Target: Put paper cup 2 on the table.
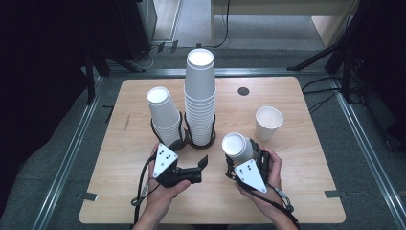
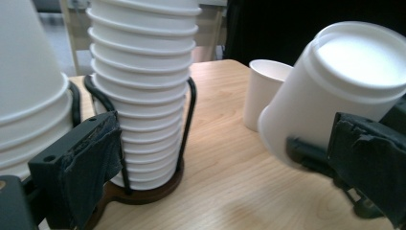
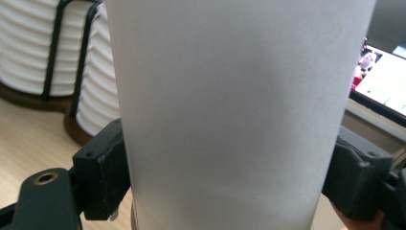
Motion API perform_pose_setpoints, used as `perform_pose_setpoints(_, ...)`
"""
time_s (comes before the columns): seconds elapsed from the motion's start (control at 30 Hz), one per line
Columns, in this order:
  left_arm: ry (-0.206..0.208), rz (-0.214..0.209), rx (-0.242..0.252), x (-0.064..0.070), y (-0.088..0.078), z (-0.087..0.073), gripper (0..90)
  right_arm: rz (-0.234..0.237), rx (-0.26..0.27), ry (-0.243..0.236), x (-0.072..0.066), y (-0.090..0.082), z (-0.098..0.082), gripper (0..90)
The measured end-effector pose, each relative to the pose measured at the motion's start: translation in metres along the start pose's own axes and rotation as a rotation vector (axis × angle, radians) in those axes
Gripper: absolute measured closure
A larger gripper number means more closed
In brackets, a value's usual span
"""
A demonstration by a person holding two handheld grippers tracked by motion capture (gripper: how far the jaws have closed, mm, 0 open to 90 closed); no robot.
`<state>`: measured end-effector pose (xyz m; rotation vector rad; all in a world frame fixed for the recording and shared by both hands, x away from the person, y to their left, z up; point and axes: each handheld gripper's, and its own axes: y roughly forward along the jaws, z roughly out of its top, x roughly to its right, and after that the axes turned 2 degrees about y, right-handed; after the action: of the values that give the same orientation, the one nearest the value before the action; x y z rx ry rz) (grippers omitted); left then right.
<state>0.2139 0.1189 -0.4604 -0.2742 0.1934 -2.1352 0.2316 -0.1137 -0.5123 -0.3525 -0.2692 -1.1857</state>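
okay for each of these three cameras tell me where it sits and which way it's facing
High view: above the person's side, looking forward and down on the table; both hands and grippers enter from below.
Left gripper view: rides the left gripper, facing the tall cup stack; its own fingers show.
Right gripper view: rides the right gripper, facing the held cup.
All three share that cup.

Two stacks of paper cups (image 1: 199,96) in two wire holders (image 1: 199,139), and two single cups (image 1: 268,122).
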Motion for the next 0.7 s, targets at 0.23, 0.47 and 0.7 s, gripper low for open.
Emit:
perform_pose_setpoints(0.23, -0.009, -0.051, -0.032, 0.005, 0.002, 0.002, 0.0, -0.002, 0.006, -0.127, -0.02, 0.001, -0.006, 15.9)
perform_pose_setpoints(0.47, -0.015, -0.079, -0.055, 0.006, 0.004, 0.003, 0.0, -0.003, 0.017, -0.205, -0.031, 0.002, -0.009, 15.9)
perform_pose_setpoints(0.7, -0.026, -0.116, -0.069, 0.008, 0.005, 0.003, 0.0, 0.009, 0.028, -0.251, -0.04, 0.001, -0.009, 15.9)
